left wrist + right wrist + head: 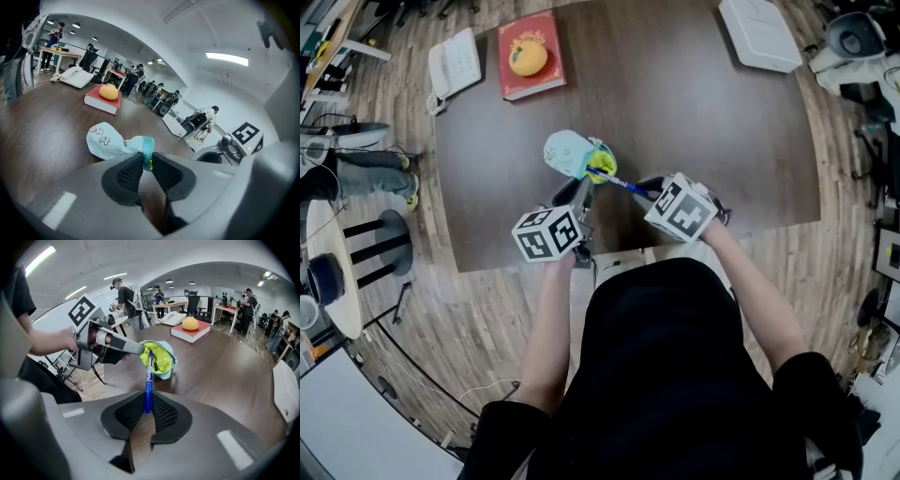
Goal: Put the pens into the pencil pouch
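Observation:
A light blue pencil pouch (573, 154) with a yellow lining lies on the dark table (694, 122). My left gripper (581, 192) is shut on the pouch's teal zipper edge (146, 151) and holds its mouth up. My right gripper (652, 190) is shut on a blue pen (148, 385). The pen (623, 182) points at the open yellow mouth (159, 357), and its tip reaches just inside the opening. In the left gripper view the pouch (110, 139) stretches away from the jaws.
A red book (530, 54) with an orange on it lies at the table's far left, beside a white telephone (455, 64). A white flat box (759, 33) sits at the far right corner. Other people stand at desks in the background.

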### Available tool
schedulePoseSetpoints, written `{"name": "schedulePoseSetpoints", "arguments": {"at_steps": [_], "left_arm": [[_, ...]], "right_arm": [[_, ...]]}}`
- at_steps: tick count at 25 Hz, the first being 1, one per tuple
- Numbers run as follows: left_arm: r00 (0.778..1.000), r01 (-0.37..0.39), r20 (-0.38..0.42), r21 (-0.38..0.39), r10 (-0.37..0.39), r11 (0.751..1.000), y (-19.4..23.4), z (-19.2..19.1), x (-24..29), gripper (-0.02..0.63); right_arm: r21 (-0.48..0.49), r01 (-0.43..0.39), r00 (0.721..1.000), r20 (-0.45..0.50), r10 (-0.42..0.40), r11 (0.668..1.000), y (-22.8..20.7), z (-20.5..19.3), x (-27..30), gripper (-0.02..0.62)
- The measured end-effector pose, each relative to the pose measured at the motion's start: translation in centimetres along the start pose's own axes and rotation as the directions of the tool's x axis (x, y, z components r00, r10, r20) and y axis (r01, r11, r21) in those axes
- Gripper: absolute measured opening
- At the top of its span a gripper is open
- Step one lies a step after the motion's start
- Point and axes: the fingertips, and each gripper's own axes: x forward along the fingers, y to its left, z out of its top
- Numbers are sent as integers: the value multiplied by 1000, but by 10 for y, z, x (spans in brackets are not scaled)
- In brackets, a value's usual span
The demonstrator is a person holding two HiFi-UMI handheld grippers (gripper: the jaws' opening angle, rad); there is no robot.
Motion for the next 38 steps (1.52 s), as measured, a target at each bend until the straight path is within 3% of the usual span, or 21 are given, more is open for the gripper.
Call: {"name": "schedulePoseSetpoints", "arguments": {"at_steps": [6,21,38], "left_arm": [[1000,-4,-2,-4,4,1000,2,-5,-2,55],[1000,-12,-19,0,12,1000,6,-16,-5,55],[1000,-18,-24,-1,18,1000,7,-17,-7,55]], "right_arm": [[-10,13,999,-52,-13,1000,-4,4,8,52],[108,-70,993,-84,79,992,6,23,26,53],[0,-33,998,-53,33,999,5,36,19,52]]}}
